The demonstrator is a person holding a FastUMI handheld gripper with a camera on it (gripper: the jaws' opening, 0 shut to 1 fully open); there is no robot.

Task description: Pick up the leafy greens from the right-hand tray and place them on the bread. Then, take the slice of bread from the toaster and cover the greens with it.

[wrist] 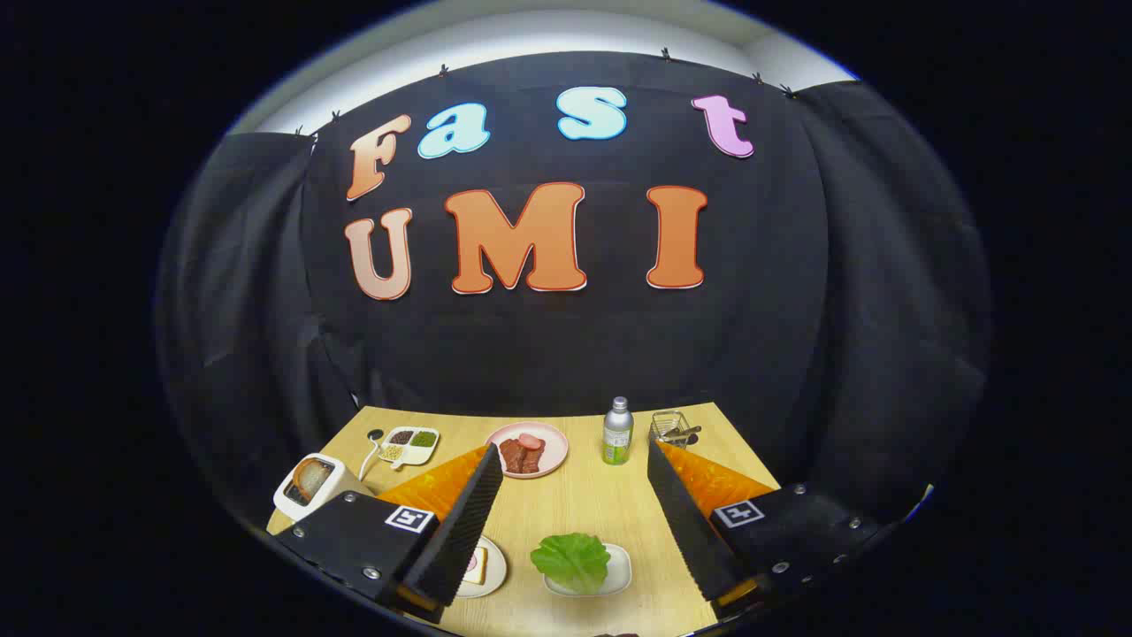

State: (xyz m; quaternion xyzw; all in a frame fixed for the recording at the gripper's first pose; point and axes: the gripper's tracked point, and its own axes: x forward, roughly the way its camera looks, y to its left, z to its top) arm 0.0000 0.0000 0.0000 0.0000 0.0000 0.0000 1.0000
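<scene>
The leafy greens [570,559] lie on a small white tray [621,571] on the wooden table, low between my two fingers. My gripper [575,456] is open, held high above the table with nothing between its fingers. To the left of the greens, a white plate [489,567] holds a slice of bread [476,566], partly hidden behind my left finger. A white toaster [305,485] with a browned slice of bread [311,478] in its slot stands at the table's left edge, beyond my left finger.
Farther back stand a pink plate of meat [528,449], a white divided dish of seeds and spices [409,444], a green-and-silver bottle [617,432] and a small wire basket [672,428]. The toaster's cord [370,453] trails toward the divided dish.
</scene>
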